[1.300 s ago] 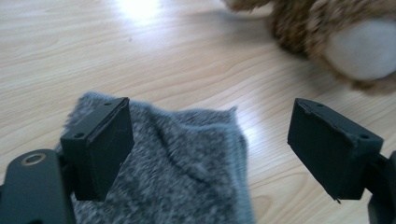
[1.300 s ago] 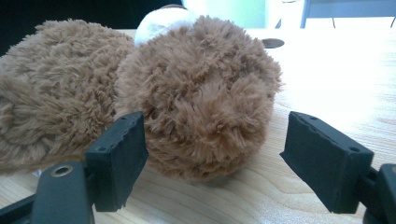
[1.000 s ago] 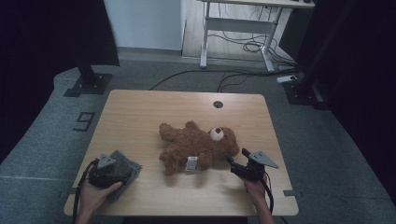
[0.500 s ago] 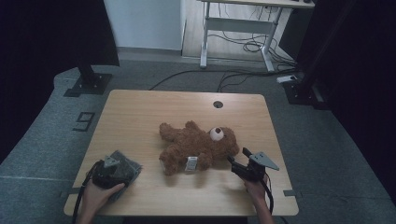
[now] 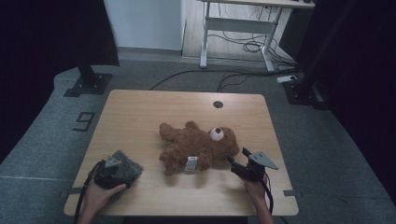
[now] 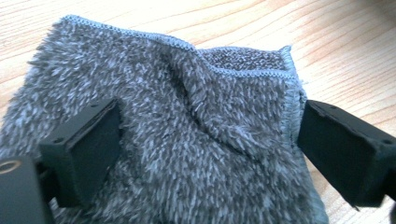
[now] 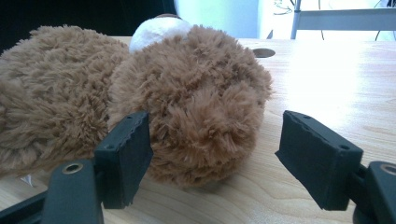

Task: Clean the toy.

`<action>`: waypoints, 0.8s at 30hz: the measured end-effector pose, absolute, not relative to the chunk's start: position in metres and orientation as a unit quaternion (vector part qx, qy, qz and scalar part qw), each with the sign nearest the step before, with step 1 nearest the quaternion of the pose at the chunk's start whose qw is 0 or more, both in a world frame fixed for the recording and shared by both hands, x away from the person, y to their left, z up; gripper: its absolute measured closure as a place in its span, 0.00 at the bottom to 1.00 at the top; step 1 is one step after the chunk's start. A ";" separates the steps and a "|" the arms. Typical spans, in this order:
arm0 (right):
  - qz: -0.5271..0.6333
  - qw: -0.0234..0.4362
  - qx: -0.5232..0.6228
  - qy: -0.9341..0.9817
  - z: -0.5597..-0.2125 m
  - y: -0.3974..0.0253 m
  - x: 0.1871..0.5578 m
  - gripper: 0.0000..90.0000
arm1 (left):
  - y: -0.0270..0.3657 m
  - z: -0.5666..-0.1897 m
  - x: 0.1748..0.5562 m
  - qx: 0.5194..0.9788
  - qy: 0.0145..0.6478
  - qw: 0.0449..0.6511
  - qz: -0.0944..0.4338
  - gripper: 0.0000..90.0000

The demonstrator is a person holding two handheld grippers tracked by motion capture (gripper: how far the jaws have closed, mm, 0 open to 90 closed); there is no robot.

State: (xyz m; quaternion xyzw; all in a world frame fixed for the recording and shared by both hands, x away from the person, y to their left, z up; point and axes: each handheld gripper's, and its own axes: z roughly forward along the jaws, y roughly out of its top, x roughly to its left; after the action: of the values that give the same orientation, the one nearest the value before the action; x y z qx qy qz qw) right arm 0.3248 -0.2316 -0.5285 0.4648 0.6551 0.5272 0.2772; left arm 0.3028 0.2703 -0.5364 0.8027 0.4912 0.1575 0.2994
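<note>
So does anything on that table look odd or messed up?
Nothing damaged or spilled. The brown plush teddy bear lies toppled on the wooden table, and the grey fuzzy cloth is rumpled, one corner folded over.

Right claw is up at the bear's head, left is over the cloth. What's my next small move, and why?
Probably ease the right claw forward a little, then close. Its jaws stand open on either side of the bear's head, which lies just beyond them, so closing now might only pinch fur. The left claw straddles the cloth, open; leave it there.
</note>
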 end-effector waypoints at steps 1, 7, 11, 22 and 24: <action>0.527 0.277 0.465 0.655 -0.528 -0.232 0.325 0.28 | 0.269 -0.537 0.303 0.806 0.488 0.295 0.159 0.06; 0.526 0.277 0.464 0.656 -0.529 -0.231 0.324 0.28 | 0.264 -0.541 0.304 0.814 0.484 0.274 0.169 0.02; 0.525 0.276 0.463 0.658 -0.529 -0.229 0.324 0.28 | 0.272 -0.538 0.302 0.802 0.494 0.282 0.182 0.19; 0.519 0.273 0.465 0.663 -0.532 -0.227 0.326 0.28 | 0.279 -0.535 0.299 0.782 0.508 0.277 0.230 0.77; 0.521 0.271 0.464 0.663 -0.532 -0.228 0.326 0.28 | 0.279 -0.535 0.299 0.780 0.508 0.285 0.228 0.79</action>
State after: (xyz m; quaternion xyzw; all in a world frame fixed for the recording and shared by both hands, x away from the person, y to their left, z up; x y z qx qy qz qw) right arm 0.3264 -0.2277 -0.5324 0.4641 0.6631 0.5209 0.2711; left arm 0.2991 0.2788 -0.5346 0.7802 0.5081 0.2277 0.2852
